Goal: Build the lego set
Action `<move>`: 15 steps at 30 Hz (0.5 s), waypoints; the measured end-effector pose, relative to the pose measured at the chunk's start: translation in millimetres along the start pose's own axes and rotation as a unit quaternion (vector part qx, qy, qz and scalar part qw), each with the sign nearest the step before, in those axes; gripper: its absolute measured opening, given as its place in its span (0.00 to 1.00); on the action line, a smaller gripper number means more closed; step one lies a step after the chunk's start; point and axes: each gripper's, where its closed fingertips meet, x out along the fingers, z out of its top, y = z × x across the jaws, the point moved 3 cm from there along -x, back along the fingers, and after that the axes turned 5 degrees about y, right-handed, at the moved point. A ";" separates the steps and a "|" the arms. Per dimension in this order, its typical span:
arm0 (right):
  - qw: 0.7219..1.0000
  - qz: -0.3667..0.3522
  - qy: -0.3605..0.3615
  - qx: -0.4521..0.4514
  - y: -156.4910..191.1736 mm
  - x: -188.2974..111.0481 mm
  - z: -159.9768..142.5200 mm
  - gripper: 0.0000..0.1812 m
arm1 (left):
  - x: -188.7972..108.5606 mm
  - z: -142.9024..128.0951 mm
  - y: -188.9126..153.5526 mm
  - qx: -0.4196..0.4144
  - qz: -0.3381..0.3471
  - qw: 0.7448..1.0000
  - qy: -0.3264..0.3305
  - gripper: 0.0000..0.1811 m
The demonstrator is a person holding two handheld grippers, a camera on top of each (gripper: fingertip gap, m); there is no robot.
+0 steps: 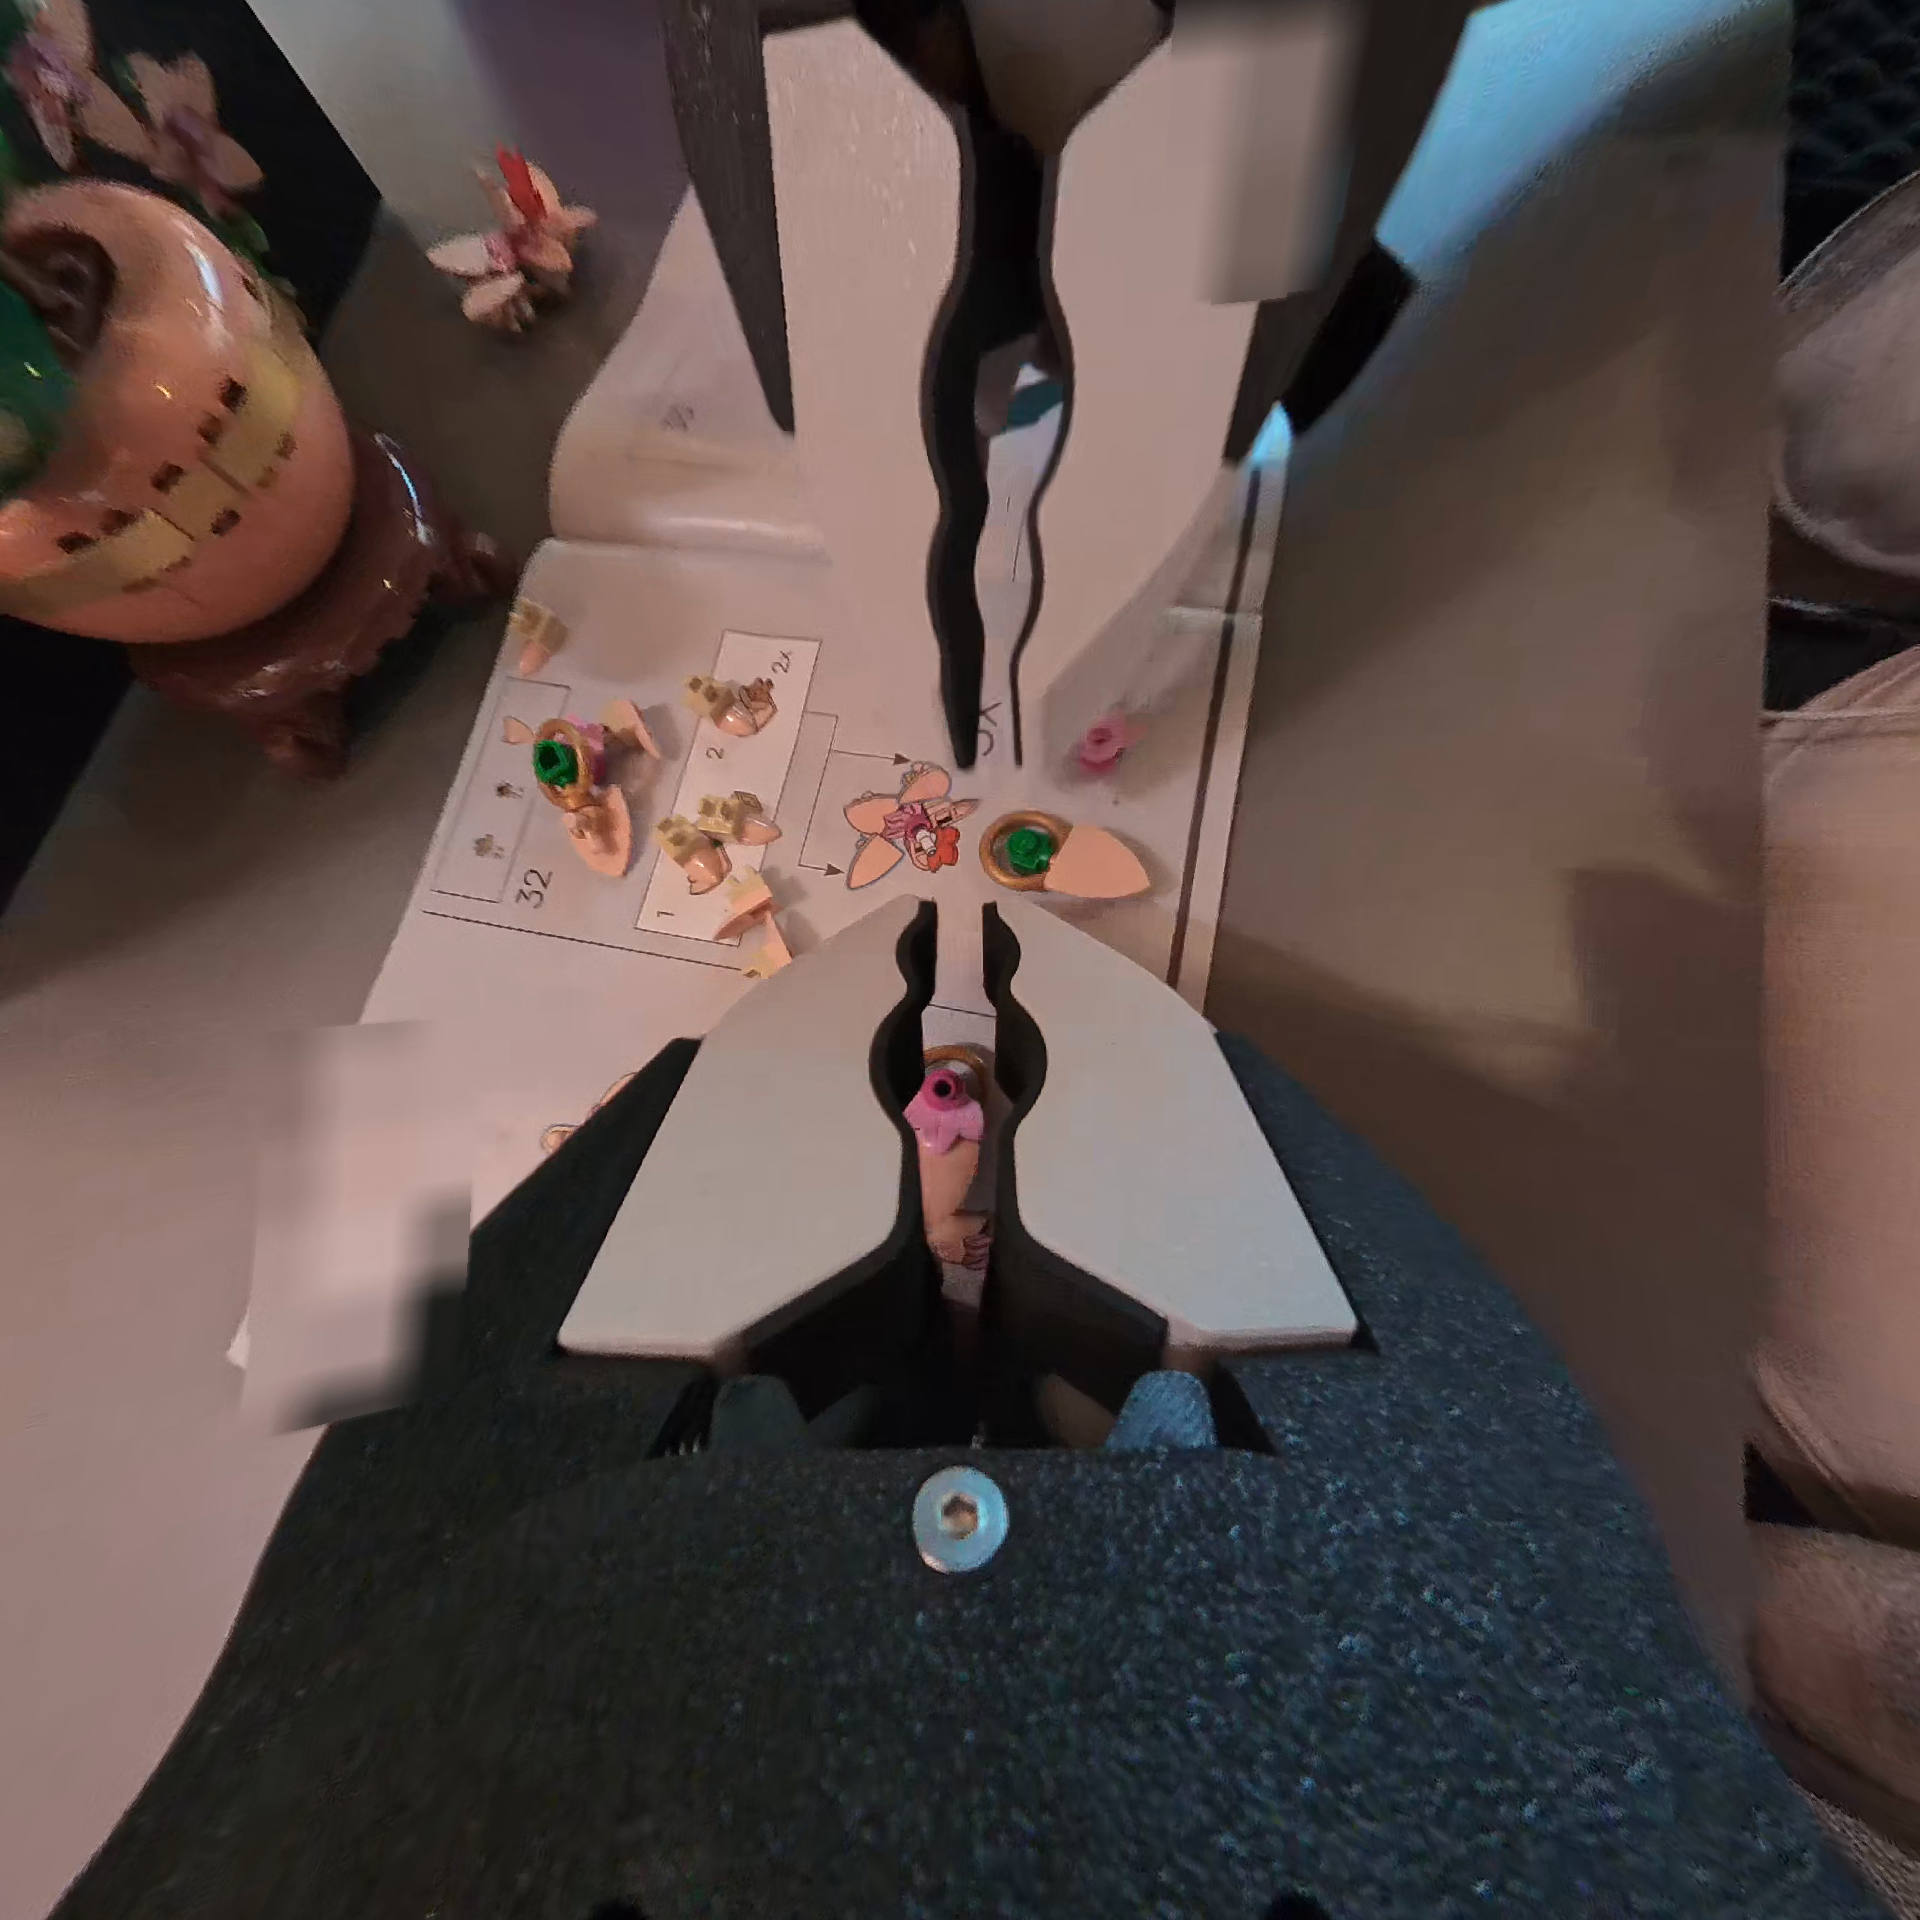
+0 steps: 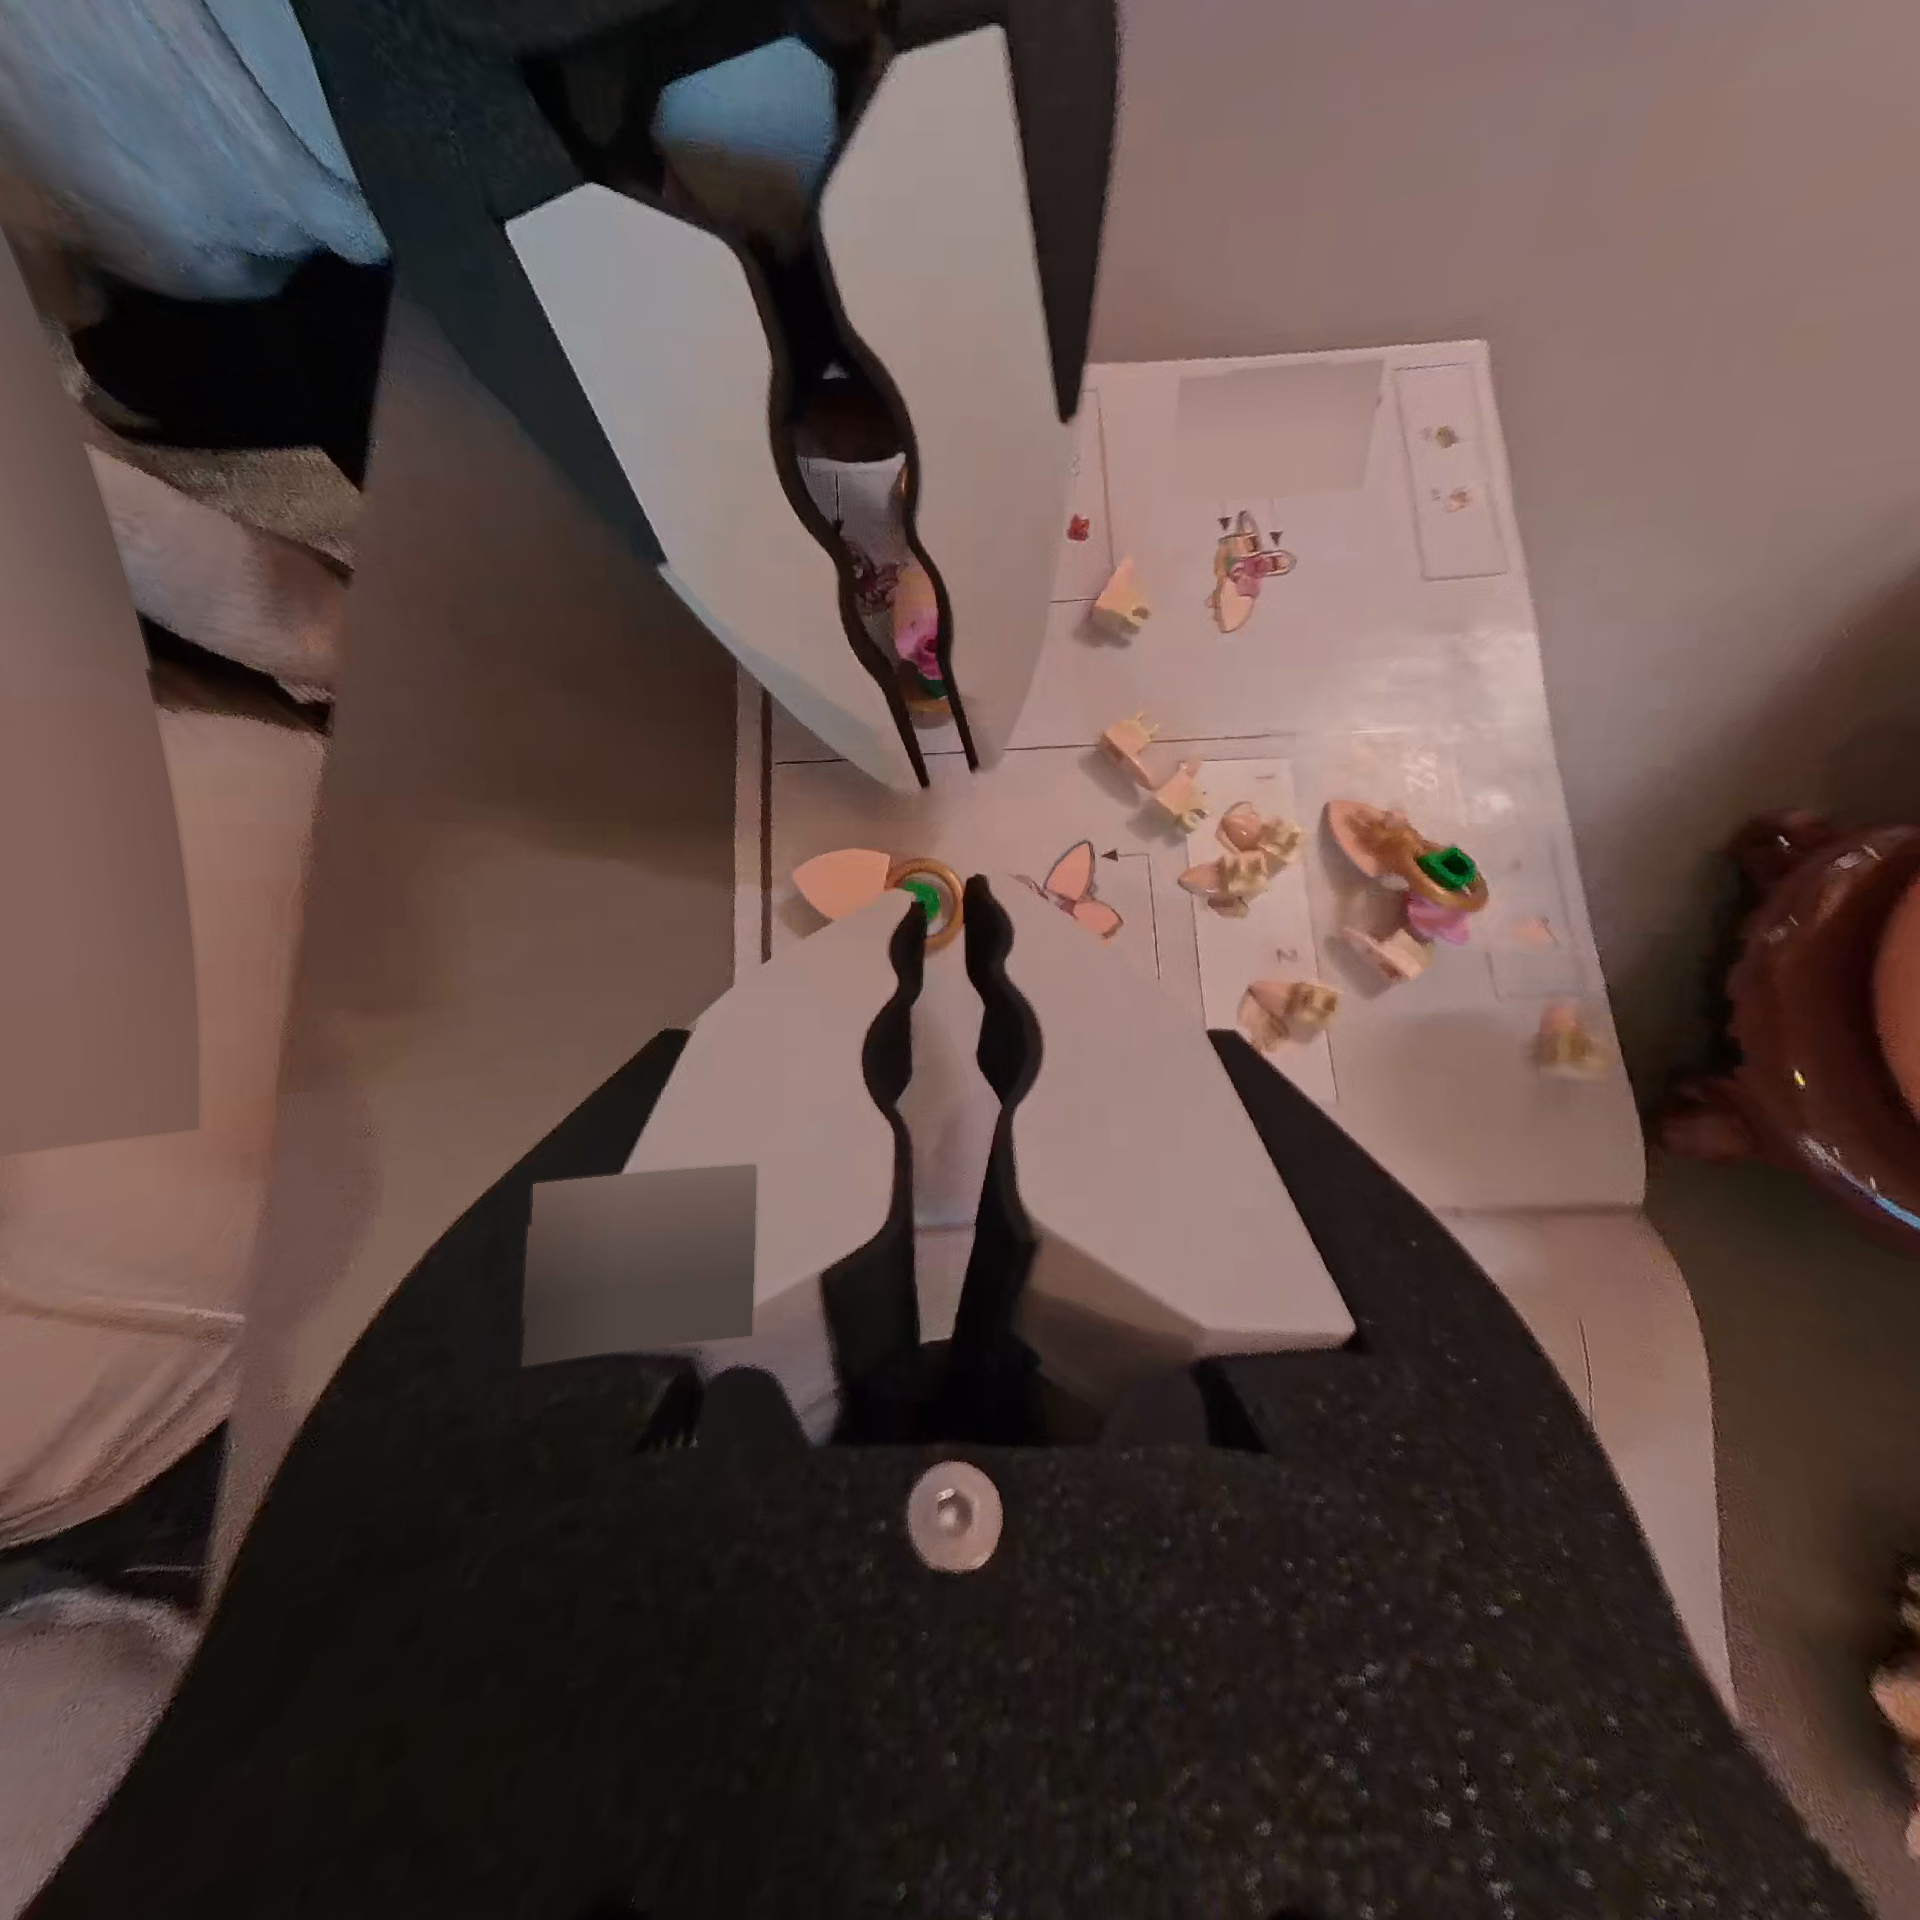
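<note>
My left gripper (image 1: 961,914) is shut on a peach petal piece with a gold ring and a pink flower stud (image 1: 940,1117), held in the recess between its fingers; the held piece also shows in the right wrist view (image 2: 920,644). A second petal piece with a gold ring and green stud (image 1: 1065,857) lies on the open instruction booklet (image 1: 582,935). My right gripper (image 2: 940,904) hovers just over that ring (image 2: 930,899), fingers a narrow gap apart and empty. The two grippers face each other tip to tip, left gripper (image 2: 948,774), right gripper (image 1: 994,761).
A loose pink flower stud (image 1: 1107,743) lies beside the ring. A part-built flower (image 1: 577,779) and several petal-and-clip pieces (image 1: 717,831) lie on the booklet. A pink vase on a brown stand (image 1: 187,468) and a finished blossom (image 1: 514,244) stand beyond it. The tips of both grippers are at nearly the same place.
</note>
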 end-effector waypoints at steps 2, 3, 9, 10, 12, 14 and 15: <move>0.999 0.018 0.008 0.041 6.1 -14.6 -6.0 0.13 | -8.3 3.9 -2.0 0.016 0.001 1.000 -0.016 0.05; 0.997 0.013 0.028 0.068 10.1 -18.3 -12.5 0.18 | -11.7 6.1 -1.9 0.021 0.008 0.999 -0.024 0.05; 0.989 -0.118 0.014 0.083 29.5 -0.6 -30.1 0.16 | -17.8 17.9 -1.0 0.022 0.019 0.997 -0.077 0.05; 0.987 -0.138 0.010 0.082 27.5 1.8 -30.2 0.15 | -16.9 18.3 -0.2 0.022 0.020 0.996 -0.085 0.06; 0.986 -0.147 0.005 0.078 26.7 6.2 -29.2 0.10 | -14.3 18.0 -2.2 0.030 0.011 0.995 -0.099 0.06; 0.987 -0.135 0.002 0.088 26.5 8.3 -27.8 0.08 | -11.3 15.9 -5.8 0.039 -0.001 0.995 -0.097 0.07; 0.988 -0.127 0.005 0.093 26.0 7.6 -28.4 0.07 | -10.1 15.0 -6.8 0.047 -0.002 0.994 -0.095 0.07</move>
